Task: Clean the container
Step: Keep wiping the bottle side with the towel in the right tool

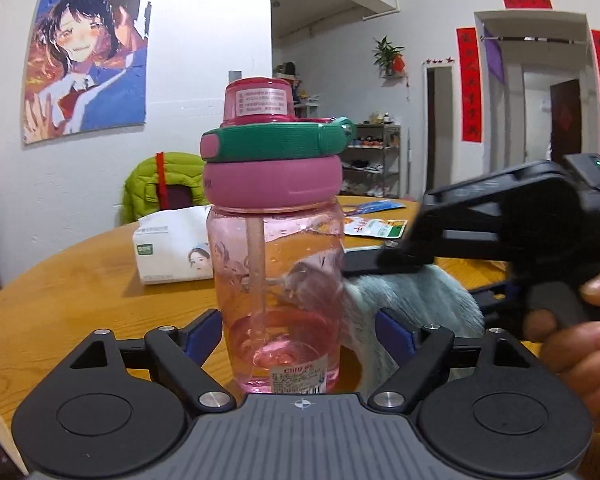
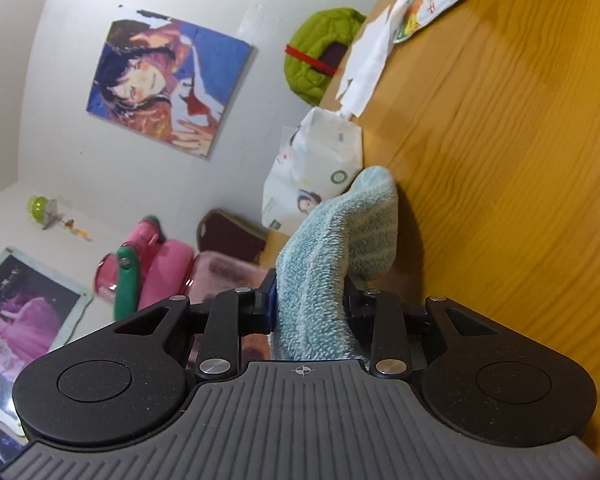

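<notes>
A clear pink water bottle (image 1: 278, 280) with a pink lid and green strap stands upright on the wooden table (image 1: 80, 288). My left gripper (image 1: 298, 330) is open, its blue-padded fingers on either side of the bottle's lower body with a gap on each side. My right gripper (image 2: 310, 300) is shut on a light blue towel (image 2: 332, 240). In the left wrist view the towel (image 1: 412, 300) presses against the bottle's right side. The bottle's lid (image 2: 148, 272) shows at the left of the right wrist view.
A white tissue pack (image 1: 172, 248) lies on the table behind the bottle, left of it. Snack packets (image 1: 376, 226) lie further back on the right. A chair with a green jacket (image 1: 160, 188) stands behind the table.
</notes>
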`<state>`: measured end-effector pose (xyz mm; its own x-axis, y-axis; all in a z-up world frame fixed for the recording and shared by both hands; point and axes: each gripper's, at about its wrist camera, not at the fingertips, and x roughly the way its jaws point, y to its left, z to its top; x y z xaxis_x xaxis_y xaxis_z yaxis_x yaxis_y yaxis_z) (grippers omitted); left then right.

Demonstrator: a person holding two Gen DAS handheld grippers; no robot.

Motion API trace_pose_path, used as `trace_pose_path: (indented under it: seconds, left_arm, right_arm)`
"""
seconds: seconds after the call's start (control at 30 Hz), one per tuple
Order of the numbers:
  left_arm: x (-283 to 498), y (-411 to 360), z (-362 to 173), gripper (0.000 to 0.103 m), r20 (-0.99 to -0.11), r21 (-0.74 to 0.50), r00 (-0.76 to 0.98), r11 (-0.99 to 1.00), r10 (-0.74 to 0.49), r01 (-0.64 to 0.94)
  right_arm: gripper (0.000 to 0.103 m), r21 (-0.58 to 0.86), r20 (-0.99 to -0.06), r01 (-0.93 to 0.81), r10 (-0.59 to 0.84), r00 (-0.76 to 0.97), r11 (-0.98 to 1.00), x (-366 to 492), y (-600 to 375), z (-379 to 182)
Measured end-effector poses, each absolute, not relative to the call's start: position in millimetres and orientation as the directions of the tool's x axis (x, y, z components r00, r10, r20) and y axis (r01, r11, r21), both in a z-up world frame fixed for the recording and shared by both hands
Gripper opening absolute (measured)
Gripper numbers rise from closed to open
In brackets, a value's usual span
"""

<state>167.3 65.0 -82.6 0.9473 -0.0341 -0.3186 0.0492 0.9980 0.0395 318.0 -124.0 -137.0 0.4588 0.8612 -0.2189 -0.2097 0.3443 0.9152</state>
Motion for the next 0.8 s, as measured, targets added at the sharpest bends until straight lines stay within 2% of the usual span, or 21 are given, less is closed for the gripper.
trace_pose_path:
  seconds: [0.27, 0.33, 0.47, 0.53, 0.67, 0.77, 0.8]
  left_arm:
    - [168, 65, -82, 0.073, -0.315, 0.035, 0.948, 0.998, -0.036, 0.05]
    - [168, 64, -82, 0.069, -0.313, 0.03, 0.948, 0.997, -0.051, 0.064]
    - [168, 59, -82, 0.068, -0.315, 0.042, 0.946, 0.995, -0.077, 0.095]
    - [169, 57, -83, 0.068, -0.315, 0.051, 0.946, 0.994, -0.077, 0.097]
    - [168, 58, -83, 0.068, -0.316, 0.052, 0.946, 0.994, -0.071, 0.092]
    - [168, 59, -83, 0.068, -0.318, 0.049, 0.945, 0.994, -0.074, 0.094]
    - [168, 59, -83, 0.068, -0.319, 0.048, 0.945, 0.994, -0.073, 0.093]
  right_arm:
    - [0.032, 0.89, -0.283, -0.2, 0.839, 0.465, 0.41, 317, -120, -139]
    - [0.031, 0.906, -0.197, -0.239, 0.848, 0.492, 0.349, 313, -126, -134]
    - [0.031, 0.952, 0.077, -0.294, 0.857, 0.51, 0.09, 308, -145, -130]
    - [0.031, 0.968, 0.105, -0.249, 0.866, 0.489, 0.023, 312, -145, -138]
    - [0.031, 0.981, -0.07, -0.127, 0.871, 0.486, 0.15, 321, -134, -153]
    - [0.031, 0.945, -0.264, -0.045, 0.839, 0.476, 0.323, 326, -126, -161]
    - [0.031, 0.934, -0.293, -0.045, 0.829, 0.476, 0.355, 326, -124, -162]
